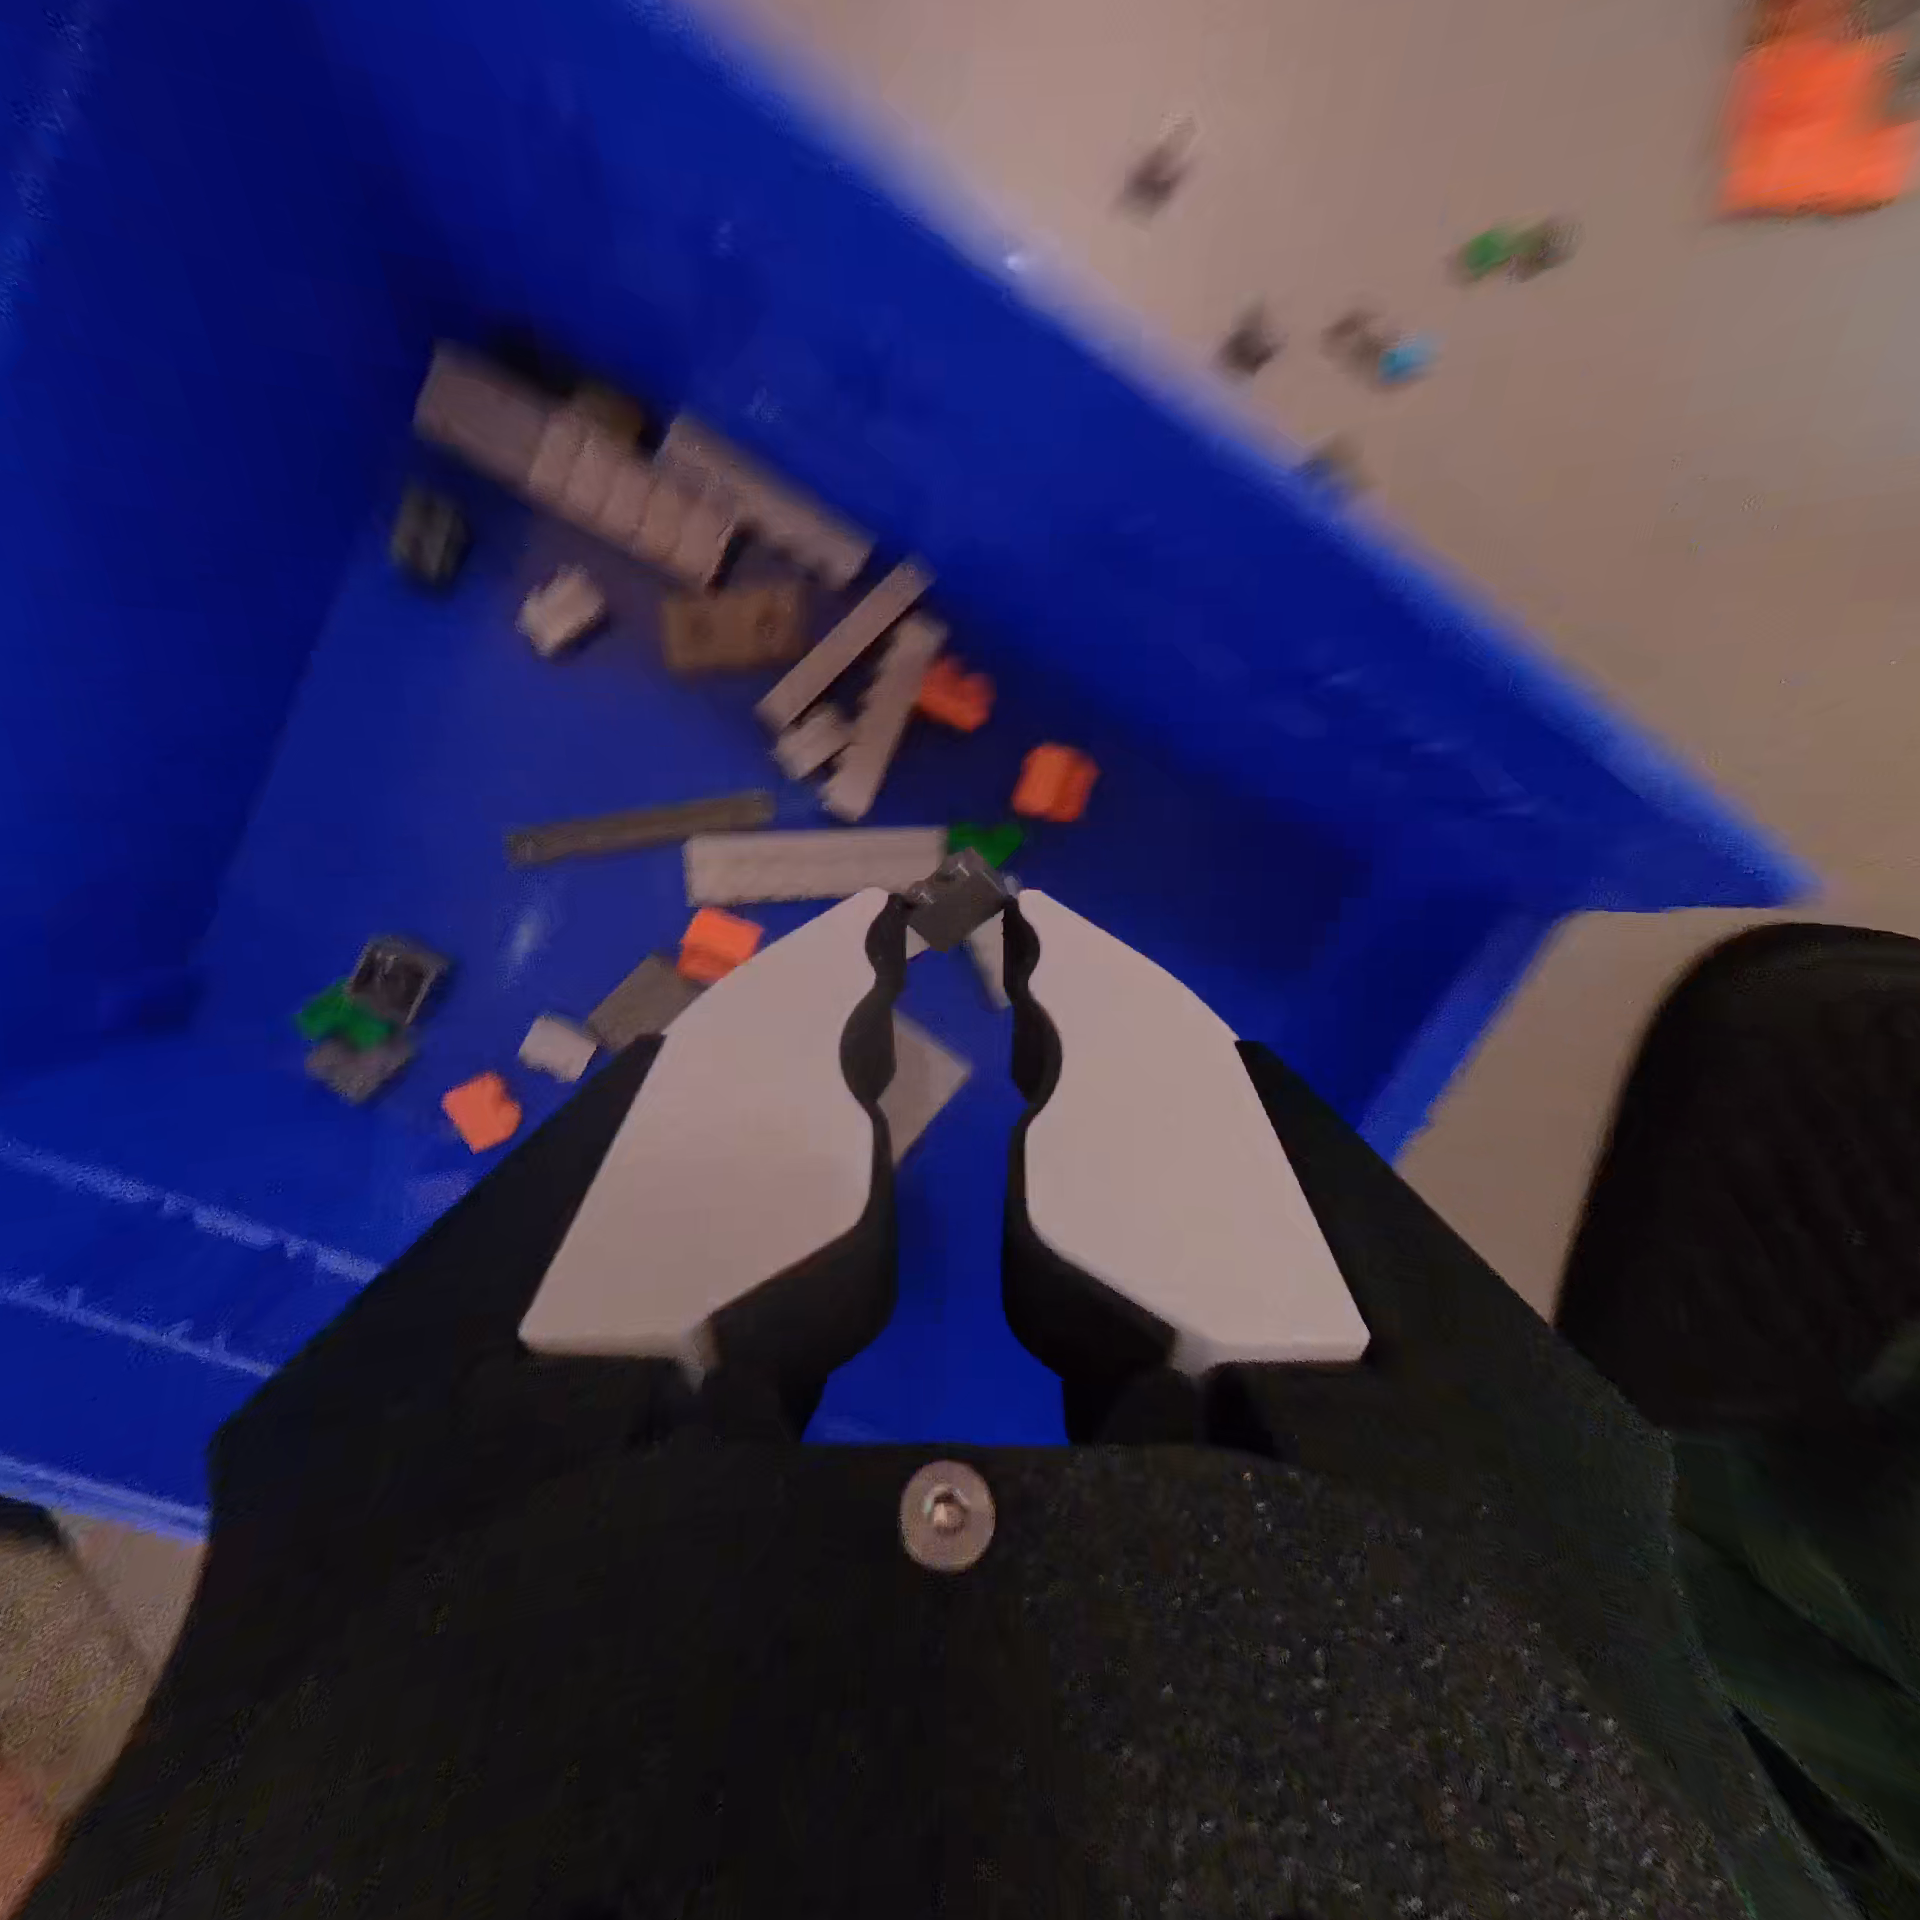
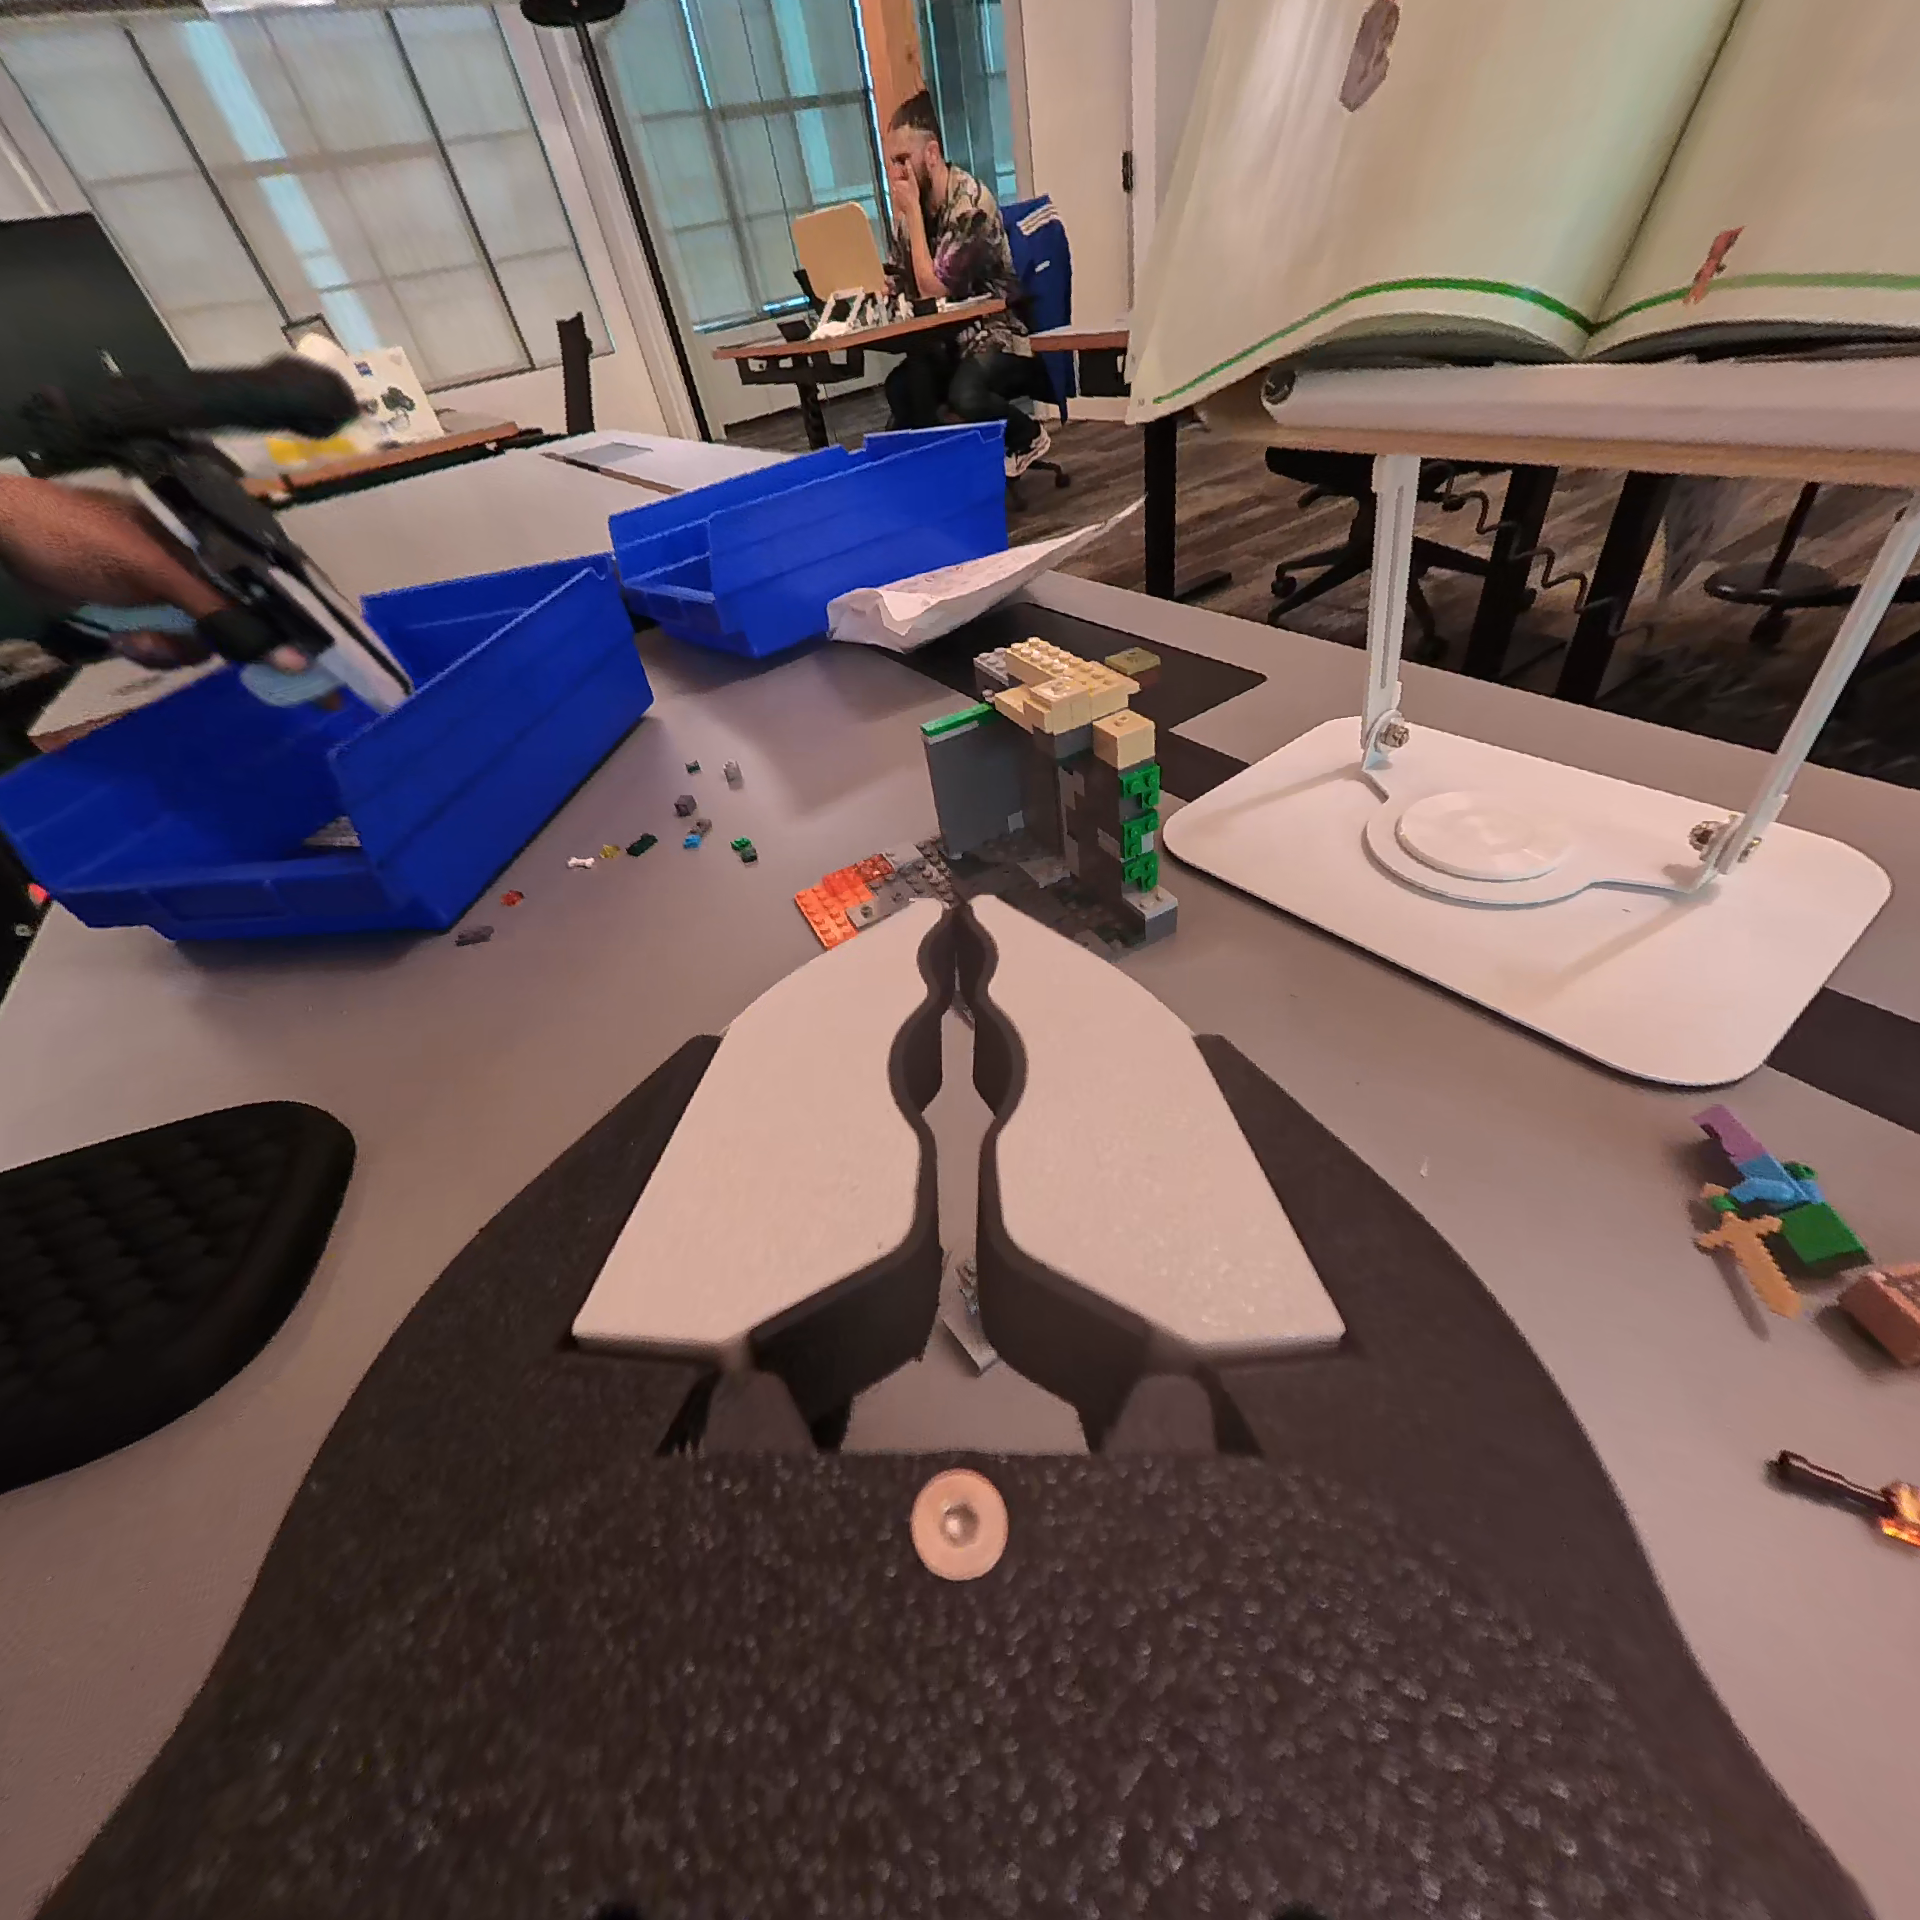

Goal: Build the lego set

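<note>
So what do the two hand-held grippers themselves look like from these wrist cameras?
Both match. The left hand-held gripper and the right hand-held gripper have a rough, speckled black body with one round silver screw at the centre. Each carries two pale grey, wedge-shaped fingers lined with wavy black inner pads. No cables show. In the right wrist view, the person holding the left one seems to wear a dark glove.

Between my left tongs' (image 1: 951,906) tips a dark grey brick (image 1: 954,900); below, a blue bin (image 1: 831,312) with grey, orange, green pieces

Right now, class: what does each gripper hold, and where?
The left gripper pinches a small dark grey brick by two opposite sides at its fingertips. The right gripper holds nothing.
</note>
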Tool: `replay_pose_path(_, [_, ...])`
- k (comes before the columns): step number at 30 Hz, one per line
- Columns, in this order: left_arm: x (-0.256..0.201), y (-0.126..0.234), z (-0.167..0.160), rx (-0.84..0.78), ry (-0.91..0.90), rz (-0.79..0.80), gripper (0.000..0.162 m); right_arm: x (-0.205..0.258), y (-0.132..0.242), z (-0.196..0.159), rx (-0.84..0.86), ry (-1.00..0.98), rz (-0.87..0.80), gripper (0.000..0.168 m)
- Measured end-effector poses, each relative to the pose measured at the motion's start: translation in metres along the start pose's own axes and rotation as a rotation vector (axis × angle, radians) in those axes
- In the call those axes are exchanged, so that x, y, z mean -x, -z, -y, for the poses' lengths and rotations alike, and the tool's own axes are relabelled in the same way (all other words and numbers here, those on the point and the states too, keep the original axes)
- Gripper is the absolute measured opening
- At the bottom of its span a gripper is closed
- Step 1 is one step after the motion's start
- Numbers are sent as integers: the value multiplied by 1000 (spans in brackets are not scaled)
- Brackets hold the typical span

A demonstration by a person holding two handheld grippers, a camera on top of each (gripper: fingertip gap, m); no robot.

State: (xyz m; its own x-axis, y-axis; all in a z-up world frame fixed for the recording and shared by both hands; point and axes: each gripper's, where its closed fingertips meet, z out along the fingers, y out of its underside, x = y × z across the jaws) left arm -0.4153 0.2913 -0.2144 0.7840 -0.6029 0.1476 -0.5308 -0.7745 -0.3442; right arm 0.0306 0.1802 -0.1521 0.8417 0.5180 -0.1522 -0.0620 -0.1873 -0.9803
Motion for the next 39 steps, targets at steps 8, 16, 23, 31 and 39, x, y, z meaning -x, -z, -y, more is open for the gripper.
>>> replay_pose_path(8, [-222,63,61,-378,-479,-574,17,56,6,17,-101,83,265,0])
replay_pose_path(16, [-374,57,67,-598,-852,-1090,17,124,24,18,-75,-14,666,8])
replay_pose_path(23, [-432,41,88,-740,-977,-1286,12,119,37,39,-139,-316,839,16])
replay_pose_path(31, [-451,32,100,-754,-1040,-1323,11,113,44,53,-210,-498,955,21])
replay_pose_path(39, [-444,15,115,-859,-1154,-1034,11,98,34,53,-188,-697,933,20])
